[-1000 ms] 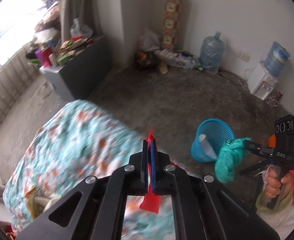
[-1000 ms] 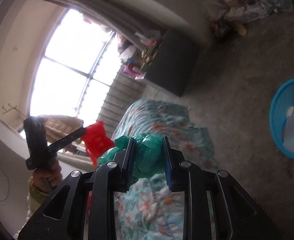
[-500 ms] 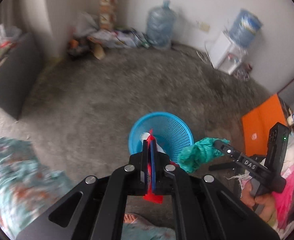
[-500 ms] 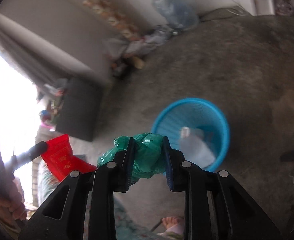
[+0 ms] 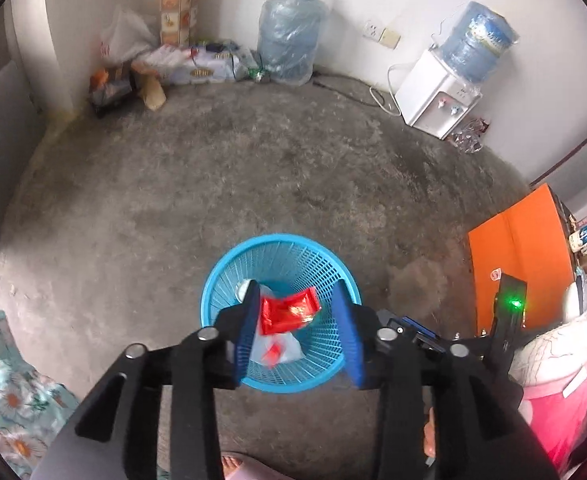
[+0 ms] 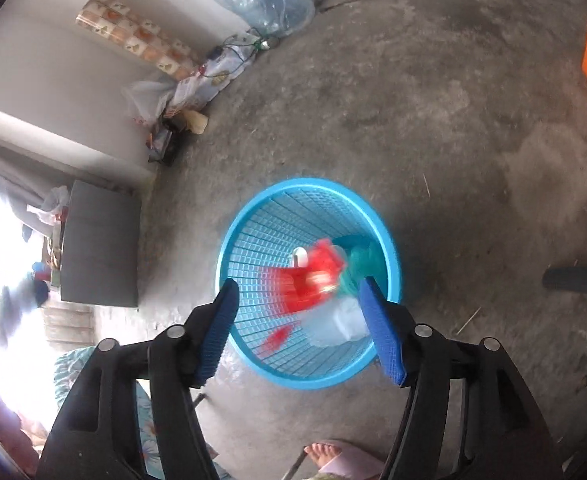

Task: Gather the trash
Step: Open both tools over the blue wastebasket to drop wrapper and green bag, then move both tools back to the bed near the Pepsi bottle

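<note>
Left tongs [image 5: 297, 334]: I see their blue pads spreading apart above the basket, with nothing pinched between them.
Right tongs [image 6: 299, 328]: also spreading wide over the basket, and nothing is between the pads.
Blue basket [image 5: 221, 280]: a round mesh wastebasket standing on the grey concrete floor [image 5: 253, 168], directly below both tongs.
Red wrapper [image 5: 289, 312]: loose inside the basket mouth, clear of the left pads (blurred in the right wrist view, so I cannot tell whether it has settled).
Green bag [image 6: 359, 266]: a crumpled teal-green plastic bag inside the basket, against its far right wall, beside the red wrapper.
White bag [image 5: 277, 346]: pale plastic lying at the basket's bottom.
Room: a water jug [image 5: 289, 36] and a white dispenser [image 5: 439, 100] stand against the far wall; a floral bedspread [image 5: 9, 396] shows at lower left.
</note>
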`<state>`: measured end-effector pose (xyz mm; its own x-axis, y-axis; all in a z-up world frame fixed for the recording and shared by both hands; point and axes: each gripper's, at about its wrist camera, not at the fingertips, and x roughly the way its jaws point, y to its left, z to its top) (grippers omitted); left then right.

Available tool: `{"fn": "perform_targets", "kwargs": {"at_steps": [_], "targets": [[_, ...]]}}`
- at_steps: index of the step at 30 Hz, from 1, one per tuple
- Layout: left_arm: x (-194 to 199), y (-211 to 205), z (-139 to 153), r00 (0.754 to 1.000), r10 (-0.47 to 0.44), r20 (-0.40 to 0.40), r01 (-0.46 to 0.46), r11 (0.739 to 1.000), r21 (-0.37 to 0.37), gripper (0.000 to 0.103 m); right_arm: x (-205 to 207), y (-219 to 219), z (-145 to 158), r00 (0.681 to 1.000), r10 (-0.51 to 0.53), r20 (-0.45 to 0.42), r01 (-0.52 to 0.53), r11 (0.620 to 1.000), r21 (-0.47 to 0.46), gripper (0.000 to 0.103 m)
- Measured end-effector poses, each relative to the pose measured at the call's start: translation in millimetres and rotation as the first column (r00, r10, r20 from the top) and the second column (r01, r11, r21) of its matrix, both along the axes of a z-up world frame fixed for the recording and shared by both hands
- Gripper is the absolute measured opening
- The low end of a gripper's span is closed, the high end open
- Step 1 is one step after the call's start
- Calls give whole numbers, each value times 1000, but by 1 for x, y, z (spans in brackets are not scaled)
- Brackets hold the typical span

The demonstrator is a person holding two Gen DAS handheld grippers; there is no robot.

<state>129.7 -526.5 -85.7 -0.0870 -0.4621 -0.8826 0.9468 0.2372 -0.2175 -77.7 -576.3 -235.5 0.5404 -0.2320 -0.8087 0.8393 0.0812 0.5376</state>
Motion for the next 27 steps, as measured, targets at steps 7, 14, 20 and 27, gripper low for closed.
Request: {"fn": "perform_targets", "kwargs": {"at_steps": [7,14,20,27], "targets": [[0,53,64,997,26,77,-20,996,-82,62,8,13,25,998,45,49,-44,998,-34,67],[4,168,130,977,155,144,-120,967,-223,78,43,50,74,965,231,126,-216,969,-124,75],[4,313,157,912,384,142,-317,881,-351,82,80,102,116,881,441,175,-408,892,-193,80],[-13,475,163,748,637,189,-524,740,-422,88,127,176,151,718,670,189,-622,739,-258,80]]}}
